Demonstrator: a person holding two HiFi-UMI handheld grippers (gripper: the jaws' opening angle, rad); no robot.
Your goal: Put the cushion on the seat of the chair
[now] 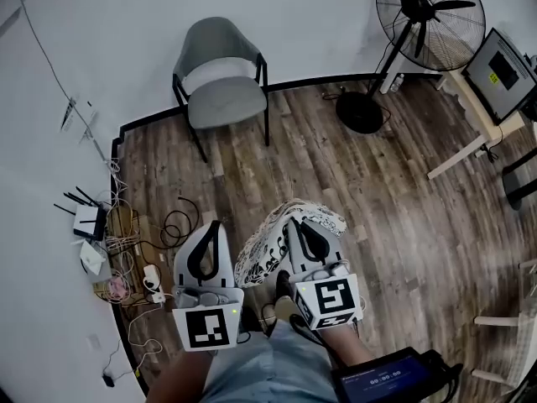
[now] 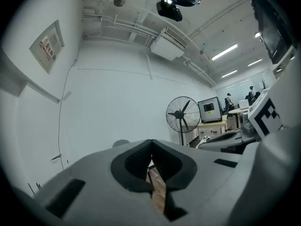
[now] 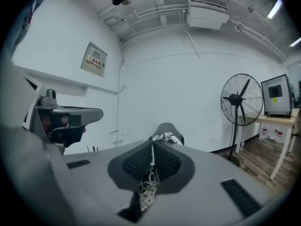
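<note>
A grey chair (image 1: 220,81) with a padded seat (image 1: 225,101) stands against the far wall. The black-and-white patterned cushion (image 1: 267,246) hangs in front of me, well short of the chair. My right gripper (image 1: 295,222) is shut on it, and in the right gripper view a fold of the cushion (image 3: 146,192) is pinched between the jaws of the right gripper (image 3: 152,146), with the chair (image 3: 165,127) straight ahead. To the cushion's left, my left gripper (image 1: 214,224) is shut with nothing in it. In the left gripper view the left gripper (image 2: 151,144) has its tips together and only floor shows behind them.
A standing fan (image 1: 430,11) with a round base (image 1: 361,112) is to the right of the chair. A table with a monitor (image 1: 501,74) stands at the far right. A router and tangled cables (image 1: 101,233) lie by the left wall. A tablet (image 1: 390,380) sits at my feet.
</note>
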